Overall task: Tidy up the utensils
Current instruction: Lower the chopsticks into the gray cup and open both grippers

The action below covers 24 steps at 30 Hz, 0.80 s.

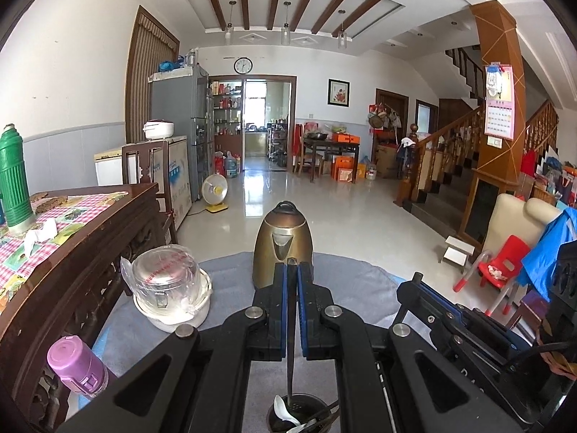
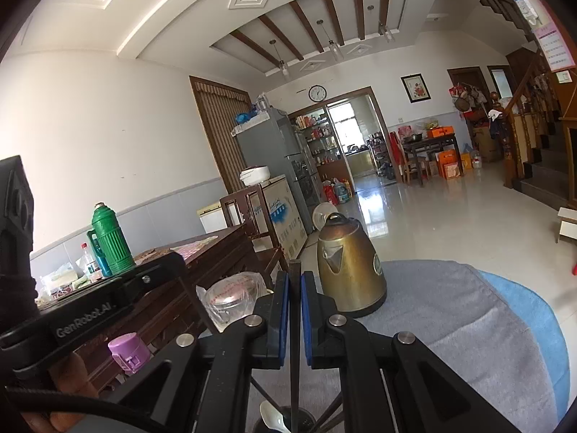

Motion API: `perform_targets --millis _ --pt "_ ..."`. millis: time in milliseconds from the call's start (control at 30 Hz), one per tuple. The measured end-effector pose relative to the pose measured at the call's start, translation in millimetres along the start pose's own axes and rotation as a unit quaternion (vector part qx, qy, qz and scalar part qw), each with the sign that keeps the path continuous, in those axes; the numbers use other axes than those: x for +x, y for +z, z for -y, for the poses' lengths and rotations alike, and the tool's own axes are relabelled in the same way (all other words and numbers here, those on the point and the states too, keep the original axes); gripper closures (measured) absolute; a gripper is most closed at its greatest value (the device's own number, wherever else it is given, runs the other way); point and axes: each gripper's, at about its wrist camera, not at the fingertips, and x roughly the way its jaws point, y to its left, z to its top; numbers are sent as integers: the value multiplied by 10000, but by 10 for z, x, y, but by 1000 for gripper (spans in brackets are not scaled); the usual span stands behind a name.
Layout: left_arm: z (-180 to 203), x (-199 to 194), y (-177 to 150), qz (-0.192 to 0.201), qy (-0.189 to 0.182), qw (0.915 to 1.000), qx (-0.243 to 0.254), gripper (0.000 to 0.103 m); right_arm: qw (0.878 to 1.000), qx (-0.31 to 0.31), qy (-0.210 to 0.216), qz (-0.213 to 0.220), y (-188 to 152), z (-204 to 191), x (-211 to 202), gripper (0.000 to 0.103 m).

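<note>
Grippers: left gripper (image 1: pixel 292 267) clamped tight on a dark utensil handle (image 1: pixel 290 328), centre of its view; right gripper (image 2: pixel 295 278) clamped likewise on a dark flat stick (image 2: pixel 295 342), centre of its view.
Holder: dark round utensil holder (image 1: pixel 306 413), bottom centre of both views, directly under the pinched pieces; both reach down into it.
Contents: white spoon (image 1: pixel 283 411) and thin dark sticks leaning inside.
Surface: grey cloth (image 1: pixel 353 281) covering the table.
Kettle: bronze kettle (image 1: pixel 282 243), upright, centre, beyond the fingertips.
Left side: plastic-wrapped white cooker (image 1: pixel 171 288); pink-capped bottle (image 1: pixel 77 366) lower left; green thermos (image 1: pixel 14 180) on the checked tablecloth.
</note>
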Motion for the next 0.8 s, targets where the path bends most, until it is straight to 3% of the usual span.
perform_targets --millis 800 --pt "30 133 -197 -333 148 9993 77 97 9994 41 22 -351 -232 -37 -42 96"
